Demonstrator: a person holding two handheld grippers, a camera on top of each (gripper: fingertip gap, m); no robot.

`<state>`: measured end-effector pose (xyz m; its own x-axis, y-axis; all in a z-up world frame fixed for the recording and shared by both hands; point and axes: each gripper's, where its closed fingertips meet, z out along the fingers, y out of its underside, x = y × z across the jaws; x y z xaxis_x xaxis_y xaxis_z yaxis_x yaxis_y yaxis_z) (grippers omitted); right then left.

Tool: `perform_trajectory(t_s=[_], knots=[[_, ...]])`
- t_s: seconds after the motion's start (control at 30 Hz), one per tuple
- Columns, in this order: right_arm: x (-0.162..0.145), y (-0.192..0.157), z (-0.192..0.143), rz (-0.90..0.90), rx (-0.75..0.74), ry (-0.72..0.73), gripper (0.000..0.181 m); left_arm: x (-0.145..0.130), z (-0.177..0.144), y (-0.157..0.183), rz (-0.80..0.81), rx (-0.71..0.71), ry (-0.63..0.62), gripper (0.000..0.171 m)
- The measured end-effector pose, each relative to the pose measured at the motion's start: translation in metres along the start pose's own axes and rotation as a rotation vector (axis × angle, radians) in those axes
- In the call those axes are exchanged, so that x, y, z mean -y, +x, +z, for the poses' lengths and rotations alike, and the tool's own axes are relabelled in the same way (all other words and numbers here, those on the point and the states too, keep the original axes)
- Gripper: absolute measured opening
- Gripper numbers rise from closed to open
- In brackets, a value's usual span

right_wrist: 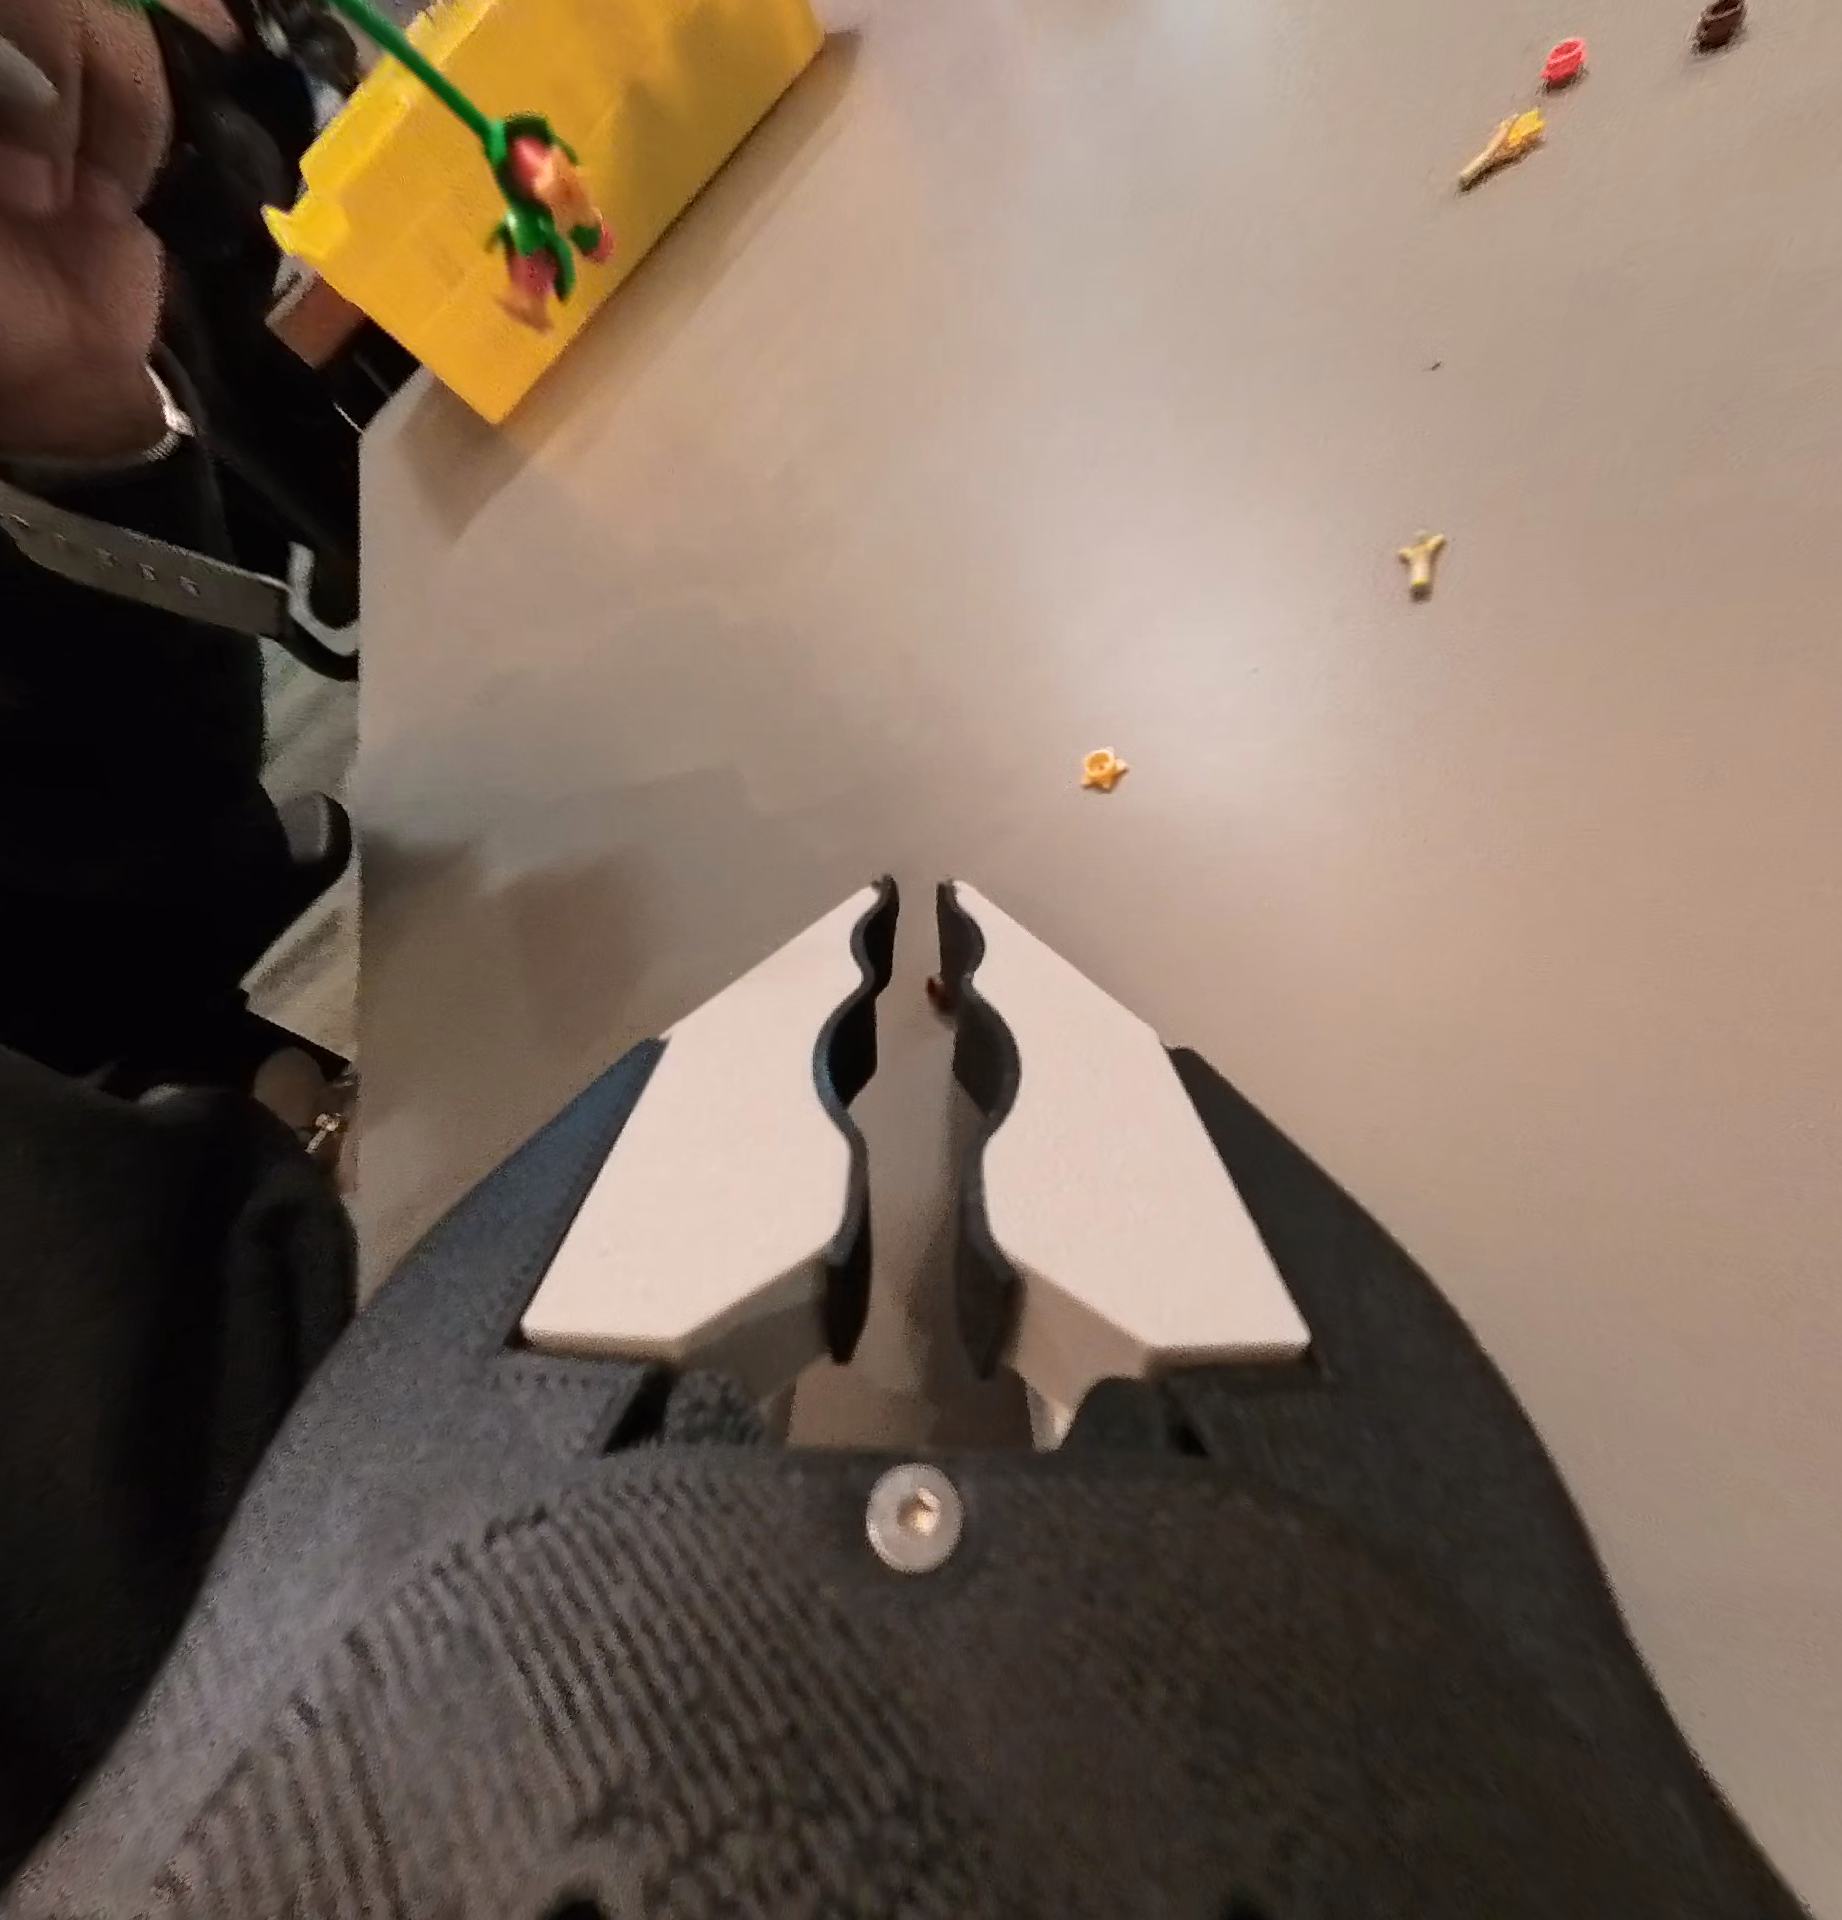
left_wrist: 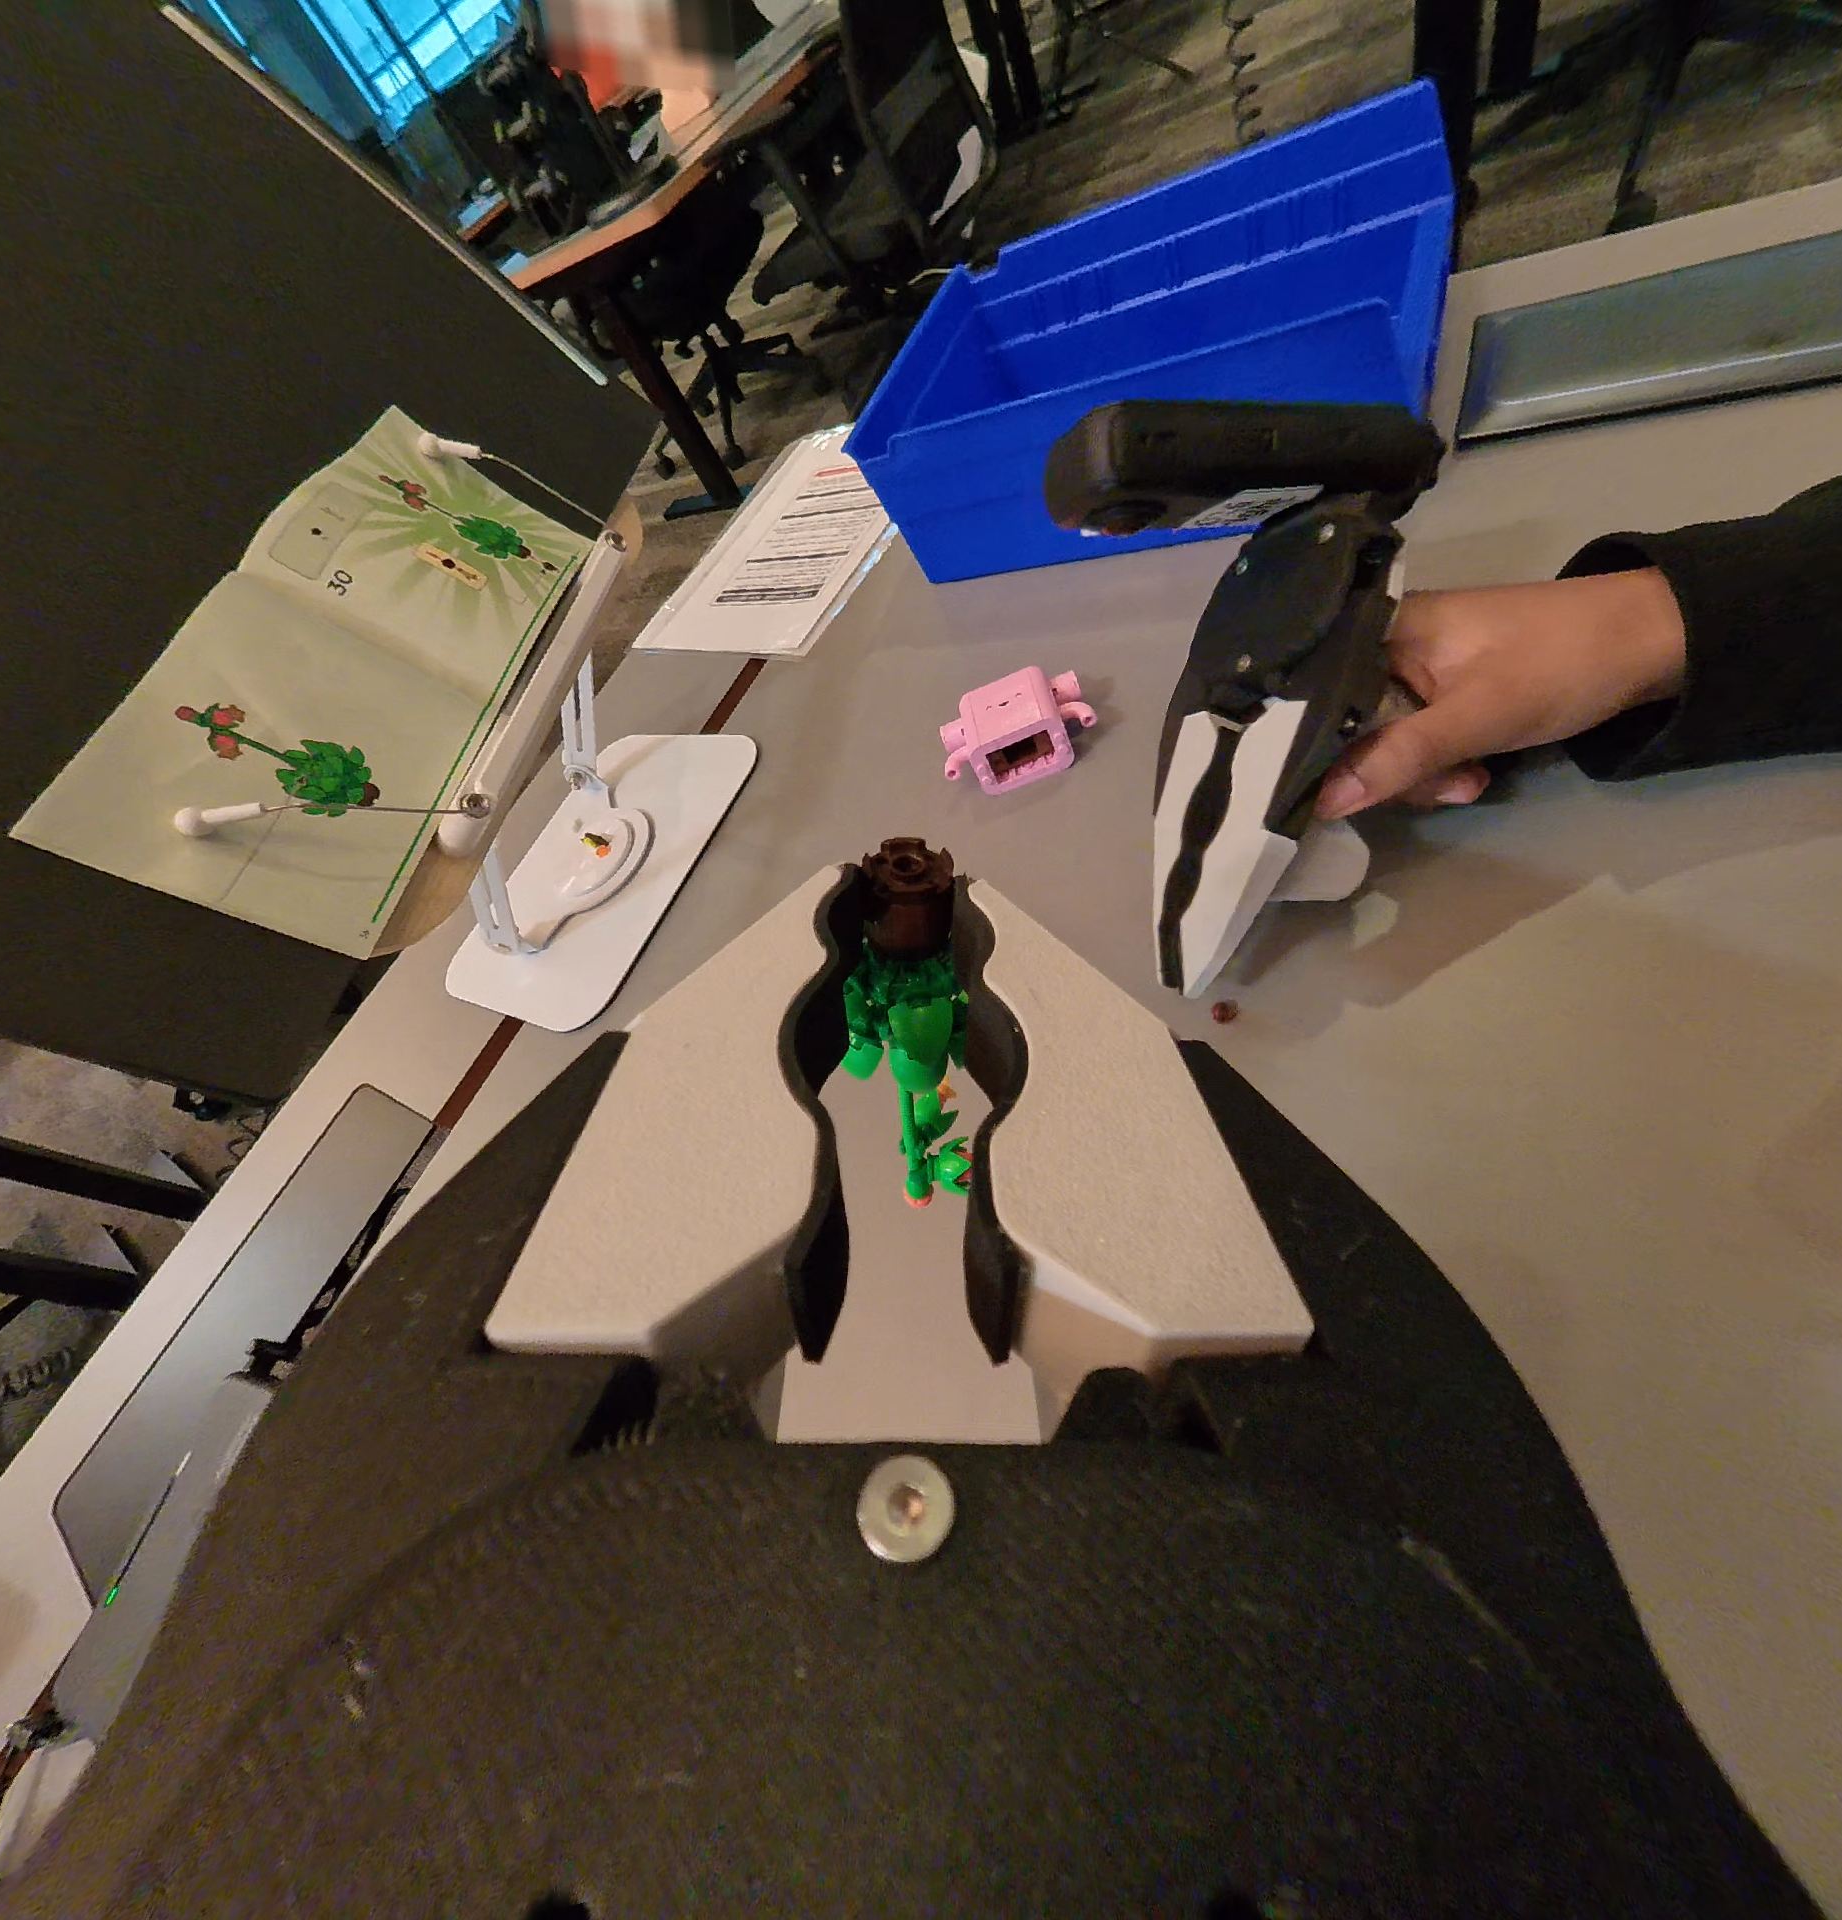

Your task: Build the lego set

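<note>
My left gripper (left_wrist: 904, 883) is shut on a lego plant (left_wrist: 912, 1039). Its brown round base (left_wrist: 904, 904) sits between the fingertips, and the green leaves and stem run back between the fingers. The plant's flower end (right_wrist: 543, 223) shows at the top left of the right wrist view. My right gripper (right_wrist: 917, 888) points down at the grey table (right_wrist: 1208, 468), jaws a narrow gap apart and empty. A tiny dark red piece (right_wrist: 936, 992) lies on the table between its fingers. In the left wrist view the right gripper (left_wrist: 1182, 982) stands just beside that piece (left_wrist: 1222, 1010).
A pink lego pot (left_wrist: 1010, 730) lies on the table, with a blue bin (left_wrist: 1187, 312) behind it. An instruction booklet (left_wrist: 304, 675) rests on a white stand (left_wrist: 584, 862) at left. A yellow bin (right_wrist: 605, 156) and small loose pieces (right_wrist: 1104, 771) (right_wrist: 1421, 561) (right_wrist: 1504, 148) show in the right wrist view. My right fingertips sit around 15 centimetres from my left ones. The pink lego pot (left_wrist: 1010, 730) lies around 15 centimetres away from my right fingertips.
</note>
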<state>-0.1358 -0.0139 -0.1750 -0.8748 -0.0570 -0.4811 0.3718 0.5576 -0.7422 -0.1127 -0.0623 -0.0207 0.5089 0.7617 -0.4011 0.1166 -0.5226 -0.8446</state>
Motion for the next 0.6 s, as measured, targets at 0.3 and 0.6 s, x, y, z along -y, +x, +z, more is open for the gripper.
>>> perform_trajectory(t_s=[0.3,0.6], knots=[[-0.021,0.010,-0.003,-0.128,-0.154,-0.101,0.004,-0.004,0.000,-0.003,-0.003,0.008,-0.008,0.014],[-0.026,0.010,0.000,-0.163,-0.179,-0.137,0.003,-0.008,0.005,-0.001,-0.005,-0.002,-0.019,0.014]])
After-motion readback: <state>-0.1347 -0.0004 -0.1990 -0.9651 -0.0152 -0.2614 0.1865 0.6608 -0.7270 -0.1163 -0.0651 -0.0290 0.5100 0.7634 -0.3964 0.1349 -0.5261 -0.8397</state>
